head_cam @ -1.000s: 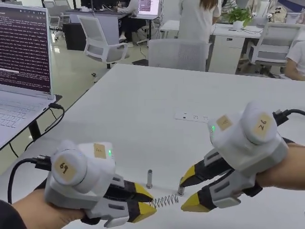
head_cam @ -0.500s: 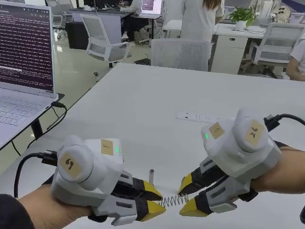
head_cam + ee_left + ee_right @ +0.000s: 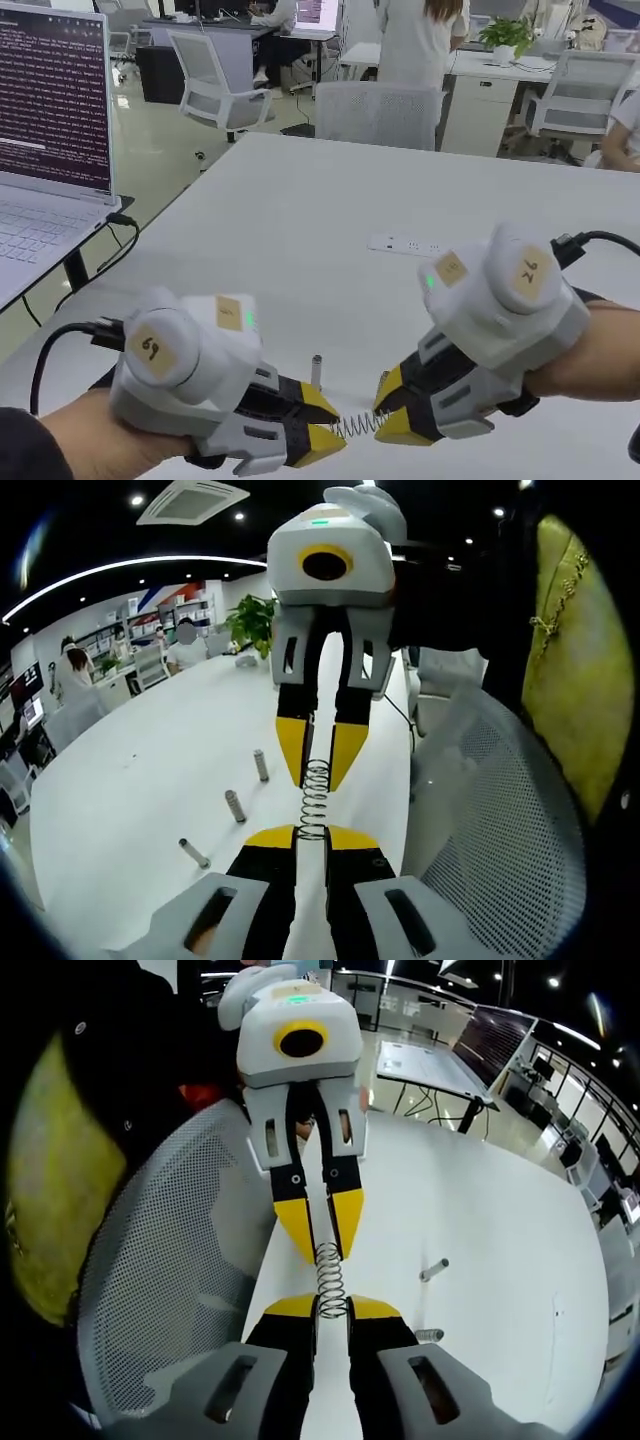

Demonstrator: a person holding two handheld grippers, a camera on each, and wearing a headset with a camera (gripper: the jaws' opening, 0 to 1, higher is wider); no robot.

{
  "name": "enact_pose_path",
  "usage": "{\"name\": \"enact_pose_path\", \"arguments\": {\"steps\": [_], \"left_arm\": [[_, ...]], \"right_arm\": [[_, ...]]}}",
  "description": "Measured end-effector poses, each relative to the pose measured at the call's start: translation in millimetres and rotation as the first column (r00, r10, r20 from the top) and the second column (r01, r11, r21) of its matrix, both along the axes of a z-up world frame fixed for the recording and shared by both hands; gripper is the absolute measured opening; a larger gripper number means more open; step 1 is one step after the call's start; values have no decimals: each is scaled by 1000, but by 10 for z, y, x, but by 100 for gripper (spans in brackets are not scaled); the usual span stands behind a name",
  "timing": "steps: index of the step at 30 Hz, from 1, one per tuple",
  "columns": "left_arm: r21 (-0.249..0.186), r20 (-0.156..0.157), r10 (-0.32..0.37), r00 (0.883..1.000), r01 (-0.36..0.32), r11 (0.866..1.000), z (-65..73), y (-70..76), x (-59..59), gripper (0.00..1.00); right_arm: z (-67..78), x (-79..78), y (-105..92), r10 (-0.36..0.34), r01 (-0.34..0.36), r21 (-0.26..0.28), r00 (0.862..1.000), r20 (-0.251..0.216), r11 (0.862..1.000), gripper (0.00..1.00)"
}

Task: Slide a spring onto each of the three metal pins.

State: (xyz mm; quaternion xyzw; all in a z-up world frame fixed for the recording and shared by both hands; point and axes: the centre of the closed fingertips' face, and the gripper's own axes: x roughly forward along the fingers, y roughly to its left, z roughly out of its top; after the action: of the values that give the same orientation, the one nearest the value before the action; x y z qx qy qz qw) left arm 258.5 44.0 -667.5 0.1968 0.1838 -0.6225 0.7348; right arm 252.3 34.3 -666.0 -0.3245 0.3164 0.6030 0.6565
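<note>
Steel spring (image 3: 356, 424) is hanging level between your two grippers, just above white table (image 3: 330, 230), close beside nearest pin (image 3: 316, 370). Your left gripper (image 3: 325, 440) is pinching one end. Your right gripper (image 3: 390, 412), jaws spread a second ago, is now pinching other end. You're likely passing spring across or turning it upright. Spring is not yet going over this pin. Three pins (image 3: 235, 806) are standing in row on table.
</note>
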Motion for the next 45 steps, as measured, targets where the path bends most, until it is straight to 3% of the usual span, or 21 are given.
{"name": "enact_pose_path", "arguments": {"steps": [9, 17, 35, 45], "left_arm": [[13, 4, -6, 1000, 6, 1000, -40, -17, -9, 2], [5, 1, -14, 1000, 14, 1000, -44, -46, -19, 2], [-61, -33, -46, 998, 43, 997, 12, -101, -94, 1], [-89, -38, -43, 998, 39, 995, 69, -120, -92, 1]], "right_arm": [[77, -22, 55, 18, -18, -11, 1000, 9, 1000, 8], [150, -32, 110, 25, -25, 14, 1000, 14, 1000, 8], [174, -92, 154, 12, -5, 98, 997, -70, 995, 11], [132, -105, 138, 5, 3, 101, 997, -82, 995, 11]]}}
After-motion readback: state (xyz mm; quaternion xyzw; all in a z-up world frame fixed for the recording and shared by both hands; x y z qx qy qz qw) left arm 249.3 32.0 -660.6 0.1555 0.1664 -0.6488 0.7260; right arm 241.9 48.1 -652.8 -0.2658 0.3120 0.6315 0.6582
